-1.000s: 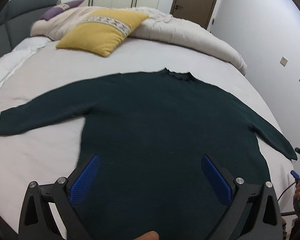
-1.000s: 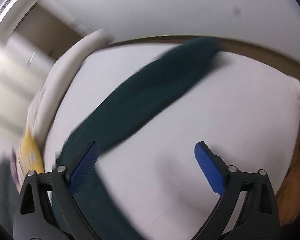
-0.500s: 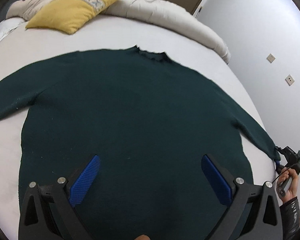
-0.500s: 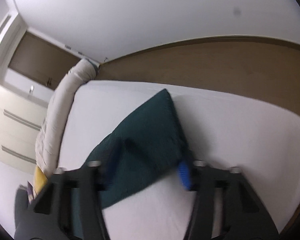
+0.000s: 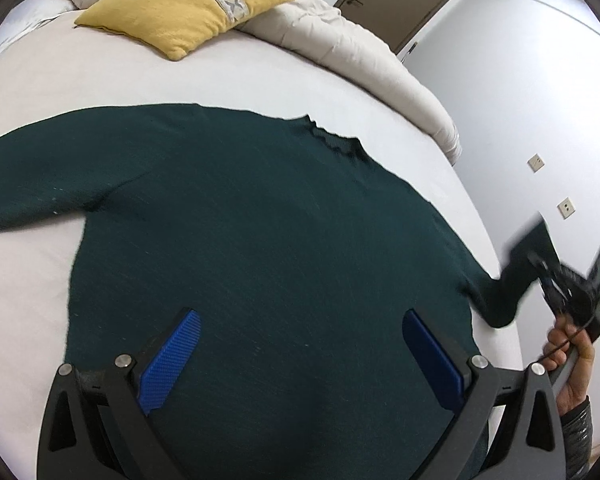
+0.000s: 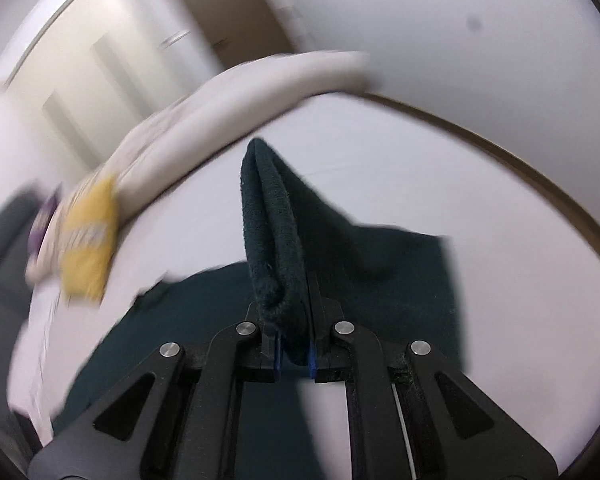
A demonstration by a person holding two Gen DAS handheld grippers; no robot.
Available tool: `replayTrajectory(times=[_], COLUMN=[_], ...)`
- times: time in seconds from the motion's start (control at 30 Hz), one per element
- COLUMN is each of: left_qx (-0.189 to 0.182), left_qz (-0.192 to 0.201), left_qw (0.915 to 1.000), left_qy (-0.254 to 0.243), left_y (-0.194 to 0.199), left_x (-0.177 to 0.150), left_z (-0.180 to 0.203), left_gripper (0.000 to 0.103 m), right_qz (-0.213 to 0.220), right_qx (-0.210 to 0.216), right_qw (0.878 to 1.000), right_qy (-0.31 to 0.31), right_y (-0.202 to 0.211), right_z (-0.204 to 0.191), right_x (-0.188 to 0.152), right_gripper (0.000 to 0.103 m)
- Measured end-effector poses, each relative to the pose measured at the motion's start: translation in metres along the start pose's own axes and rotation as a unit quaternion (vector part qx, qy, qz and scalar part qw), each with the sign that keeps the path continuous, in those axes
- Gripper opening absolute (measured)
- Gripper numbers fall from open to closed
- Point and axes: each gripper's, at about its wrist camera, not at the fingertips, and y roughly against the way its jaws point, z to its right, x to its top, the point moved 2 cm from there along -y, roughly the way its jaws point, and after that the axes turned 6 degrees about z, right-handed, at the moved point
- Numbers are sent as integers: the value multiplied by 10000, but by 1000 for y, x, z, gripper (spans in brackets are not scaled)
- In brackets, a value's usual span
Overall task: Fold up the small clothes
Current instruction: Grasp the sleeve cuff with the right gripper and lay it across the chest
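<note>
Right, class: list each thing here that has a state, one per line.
Dark green knitted sweater: spread flat on bed, unfolded.
Its right sleeve cuff: lifted, pinched.
Left tongs: open, above the hem.
Right tongs: shut on cuff.
Brown door: closed.

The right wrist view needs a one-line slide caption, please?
Right gripper shut on the dark green sweater's sleeve cuff, lifted above the bed.

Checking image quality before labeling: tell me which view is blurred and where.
Left wrist view: mostly sharp, the sweater and yellow pillow crisp; only the right gripper smears. Right wrist view: pillow and background streaked by motion blur, the clamped sleeve fairly sharp.
</note>
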Motion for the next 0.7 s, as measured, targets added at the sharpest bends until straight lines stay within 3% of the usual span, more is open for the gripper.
replayTrajectory(times=[0.17, 0.27, 0.37, 0.4, 0.43, 0.53, 0.63, 0.67, 0.7], left_qx=[-44, -3, -12, -20, -39, -114, -187, -186, -206], left_qz=[146, 196, 170, 153, 141, 64, -57, -159, -232], left_qw=[9996, 9992, 9991, 9992, 9992, 9996, 9998, 9997, 9995], left_qy=[223, 349, 392, 380, 361, 255, 79, 37, 24], left_y=[10, 11, 6, 3, 2, -12, -41, -57, -67], left_x=[10, 17, 22, 23, 24, 28, 35, 38, 40], left_z=[-27, -41, -47, -46, -45, -33, -10, 0, 6], left_gripper=[103, 102, 102, 102, 102, 102, 102, 101, 96], right_qz=[-595, -1098, -1481, -1547, -1537, -1268, -974, -869, -788], right_qx=[757, 896, 1170, 1231, 1268, 1378, 1294, 1195, 1121], right_qw=[9920, 9859, 9775, 9760, 9761, 9784, 9828, 9857, 9879], right_qy=[815, 891, 941, 911, 868, 878, 885, 815, 732], right_y=[-75, -112, -140, -137, -135, -106, -49, -9, -4], right_z=[-139, -174, -177, -174, -169, -151, -118, -101, -92], right_x=[-42, -97, -129, -139, -143, -147, -145, -147, -142], right_gripper=[7, 11, 32, 50, 58, 66, 67, 67, 67])
